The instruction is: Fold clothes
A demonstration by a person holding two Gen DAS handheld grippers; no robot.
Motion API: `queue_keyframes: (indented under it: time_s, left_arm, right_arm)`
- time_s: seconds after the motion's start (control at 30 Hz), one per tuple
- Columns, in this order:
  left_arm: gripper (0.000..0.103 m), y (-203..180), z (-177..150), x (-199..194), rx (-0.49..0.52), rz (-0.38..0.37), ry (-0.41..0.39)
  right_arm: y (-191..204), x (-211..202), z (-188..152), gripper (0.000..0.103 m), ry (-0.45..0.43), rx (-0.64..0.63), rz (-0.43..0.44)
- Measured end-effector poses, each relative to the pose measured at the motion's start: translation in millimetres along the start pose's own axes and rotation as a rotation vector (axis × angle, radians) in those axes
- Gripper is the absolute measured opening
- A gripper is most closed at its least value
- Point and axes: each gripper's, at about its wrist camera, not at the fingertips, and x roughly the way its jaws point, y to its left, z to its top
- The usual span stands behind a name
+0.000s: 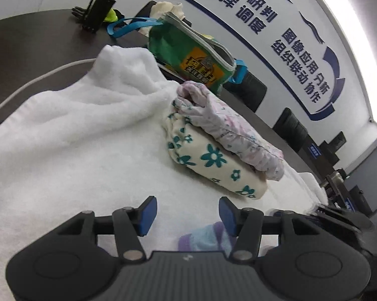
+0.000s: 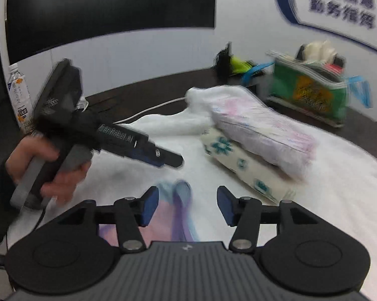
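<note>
Nearest the lens, left gripper: blue pads spread wide, nothing between them, hovering over a fluffy white towel spread across the dark table. Just under its right finger, a small striped garment in purple, pale blue and pink, soft knit, lying flat at the near edge of the towel. Right gripper likewise spread, empty, above that same striped garment, blurred there. At the left of the right wrist view, a hand wrapped round the grey handle of the other gripper, black body, fingers pointing right, whether apart or closed impossible to tell from that angle. Behind it, near the table's left edge, a clear plastic bottle, standing upright. Mid-towel, right of centre, a folded stack: cream cloth with teal flowers below, pale pink-and-lilac printed cloth on top, gathered hem at its right end. Toward the far edge, a white cable, a black stand, then a green bag with blue handles, holding cream fabric bunched at its top.
</note>
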Motion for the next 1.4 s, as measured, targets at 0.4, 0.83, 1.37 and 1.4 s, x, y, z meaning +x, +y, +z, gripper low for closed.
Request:
queue_keyframes:
  time_s: [0.4, 0.83, 1.37, 1.4]
  left_arm:
    - [0.053, 1, -2, -5, 0.000, -0.005, 0.010]
    - [0.053, -46, -48, -26, 0.281, -0.011, 0.037]
    - [0.025, -46, -63, -39, 0.371, 0.234, -0.051]
    - [0.025, -50, -64, -46, 0.374, 0.232, -0.070]
  right_arm:
    - [99, 14, -34, 0.003, -0.096, -0.524, -0.187]
    - [77, -83, -61, 0.053, -0.182, -0.217, -0.182]
    - [70, -67, -108, 0.007, -0.133, -0.110, -0.294]
    - [69, -75, -109, 0.007, -0.158, -0.099, -0.292]
